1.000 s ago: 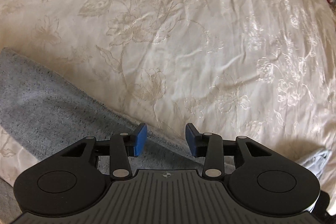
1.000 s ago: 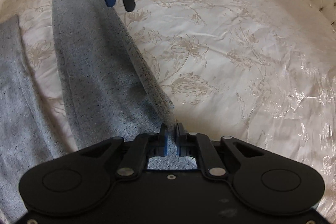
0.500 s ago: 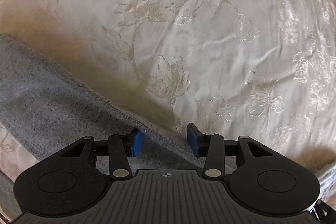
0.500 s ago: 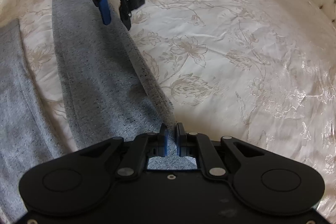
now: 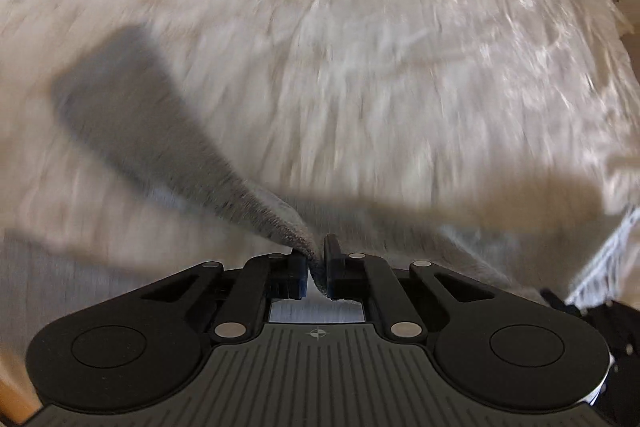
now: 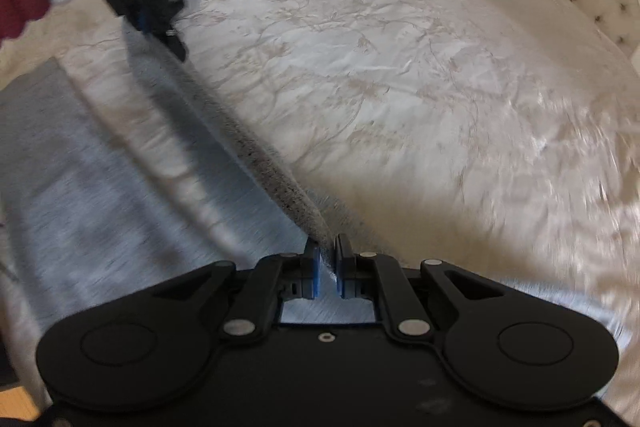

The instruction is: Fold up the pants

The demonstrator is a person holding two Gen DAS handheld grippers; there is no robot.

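Two claws hold one edge of the grey knitted fabric pants (image 6: 100, 167), which lie on the cream embroidered satin bedspread (image 6: 400, 87). The left claw (image 5: 316, 259) is clamped on the raised fabric edge, the leg trailing away from it toward the upper left in its own view. The right claw (image 6: 327, 259) is likewise closed on the same edge, pinched between its blue pads. That edge runs taut as a ridge from the right claw up to the left claw (image 6: 176, 47), so the leg's long axis lies along the line between them. The other leg lies flat further left, the likely side for the fold.
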